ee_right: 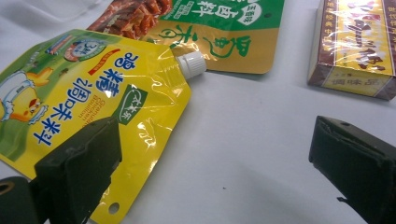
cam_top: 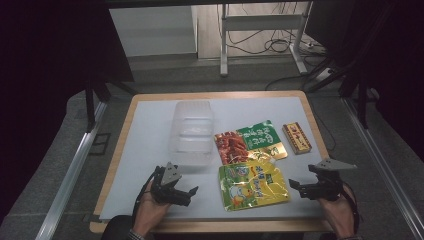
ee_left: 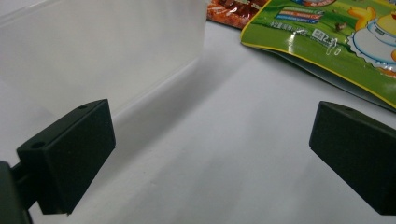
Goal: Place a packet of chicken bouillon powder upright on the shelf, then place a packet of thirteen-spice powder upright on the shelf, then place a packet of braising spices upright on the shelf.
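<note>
The left tool (cam_top: 186, 194) is held low over the near part of the worktop (cam_top: 150, 150), and its jaws are spread wide with nothing between them. Just ahead of it and a little to its left stands the clear plastic box (cam_top: 192, 132); in the left gripper view the wall of this box (ee_left: 102, 56) is close beyond the left jaw. The right tool (cam_top: 296, 187) is also spread open and holds nothing. The yellow spout pouch (cam_top: 253, 186) lies flat just in front of it, between the two tools, and in the right gripper view the pouch (ee_right: 93, 102) lies partly under its left jaw. Beyond the pouch lies the green and red packet (cam_top: 250, 141), and the small yellow box (cam_top: 296, 138) lies ahead of the right tool.
</note>
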`<state>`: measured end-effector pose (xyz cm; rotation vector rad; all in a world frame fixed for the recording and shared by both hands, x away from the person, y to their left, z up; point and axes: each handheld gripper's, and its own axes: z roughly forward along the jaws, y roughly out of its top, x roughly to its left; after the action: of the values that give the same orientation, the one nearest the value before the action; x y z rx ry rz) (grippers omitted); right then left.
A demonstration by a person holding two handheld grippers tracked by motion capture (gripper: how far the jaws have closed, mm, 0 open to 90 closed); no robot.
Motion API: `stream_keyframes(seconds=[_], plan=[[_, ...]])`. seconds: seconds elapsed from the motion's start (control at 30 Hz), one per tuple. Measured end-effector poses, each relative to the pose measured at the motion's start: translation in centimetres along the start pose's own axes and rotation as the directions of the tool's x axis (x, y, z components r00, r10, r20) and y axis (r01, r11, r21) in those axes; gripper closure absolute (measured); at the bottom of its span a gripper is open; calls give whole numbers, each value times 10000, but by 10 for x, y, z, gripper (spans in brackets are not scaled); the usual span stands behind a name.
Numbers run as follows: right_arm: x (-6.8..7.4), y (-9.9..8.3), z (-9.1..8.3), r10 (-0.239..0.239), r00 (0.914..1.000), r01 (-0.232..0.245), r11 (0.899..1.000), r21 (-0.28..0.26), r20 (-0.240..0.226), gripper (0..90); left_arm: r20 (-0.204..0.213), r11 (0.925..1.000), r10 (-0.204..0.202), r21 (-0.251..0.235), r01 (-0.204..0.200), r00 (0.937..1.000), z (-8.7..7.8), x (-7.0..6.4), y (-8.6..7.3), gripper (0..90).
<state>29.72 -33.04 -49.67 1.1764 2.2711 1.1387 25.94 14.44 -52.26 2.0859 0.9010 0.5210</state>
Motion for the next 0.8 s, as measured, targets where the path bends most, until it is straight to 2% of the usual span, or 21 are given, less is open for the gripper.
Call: stream_keyframes(seconds=[0.07,0.13,0.2,0.3,0.37,0.4,0.63,0.8], plan=[[0,0,1,-73,10000,74,10000,25,-35,23,-27,9999,103,-28,-103,9999,0,0,0,0],[1,0,2,-146,9999,146,9997,213,27,21,231,9996,180,-222,-175,9996,-1,-2,1,0],[2,0,3,-162,9999,161,9994,317,22,16,251,9990,317,-334,-309,9992,-1,-3,1,0],[3,1,4,-289,9996,287,9991,326,64,11,400,9988,240,-428,-223,9989,0,-4,2,0],[3,1,4,-280,9996,279,9991,326,34,10,510,9994,171,-310,-155,9986,0,-4,2,0],[3,1,4,-276,9996,275,9991,320,22,9,595,9998,6,-209,7,9982,2,-3,0,0],[4,1,5,-337,9994,335,9986,421,60,7,421,9999,131,-46,-129,9990,3,-2,0,0],[4,1,4,-349,9994,347,9987,377,39,7,381,9998,-15,-179,22,9993,4,-2,0,1]])
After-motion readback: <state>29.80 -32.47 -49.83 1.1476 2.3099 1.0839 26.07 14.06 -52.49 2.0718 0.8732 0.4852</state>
